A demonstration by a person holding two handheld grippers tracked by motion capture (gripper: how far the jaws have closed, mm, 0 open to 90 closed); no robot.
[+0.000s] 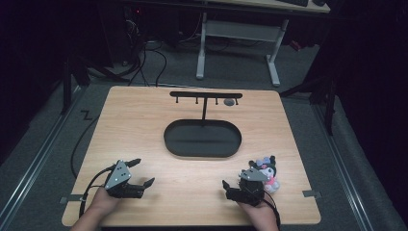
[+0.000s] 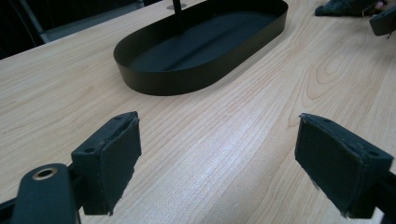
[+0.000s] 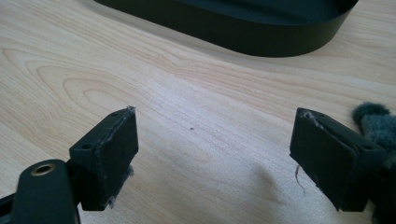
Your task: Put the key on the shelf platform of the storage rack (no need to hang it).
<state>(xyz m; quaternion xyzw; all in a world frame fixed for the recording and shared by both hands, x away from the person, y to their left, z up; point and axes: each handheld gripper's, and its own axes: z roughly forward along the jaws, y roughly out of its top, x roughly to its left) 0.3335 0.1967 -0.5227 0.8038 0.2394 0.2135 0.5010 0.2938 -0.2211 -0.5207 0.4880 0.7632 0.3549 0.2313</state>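
Plush (image 1: pixel 268 174) on bench (image 1: pixel 144 125), near-right corner, just beside R claw (image 1: pixel 230 188): small, dark hood w/ ears, pale face, pink body. R claw wide, empty. L claw (image 1: pixel 143 172) wide, empty, near-left. Black tray (image 1: pixel 202 151) mid-bench

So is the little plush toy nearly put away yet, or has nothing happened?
Nothing looks done yet. The plush toy lies on the table beside the right hand-held gripper, which is open and holds nothing. The left hand-held gripper is open too, over bare wood. The black oval tray has nothing in it, and the rack behind it carries no toy. Grasping and moving the toy are probably all still left.
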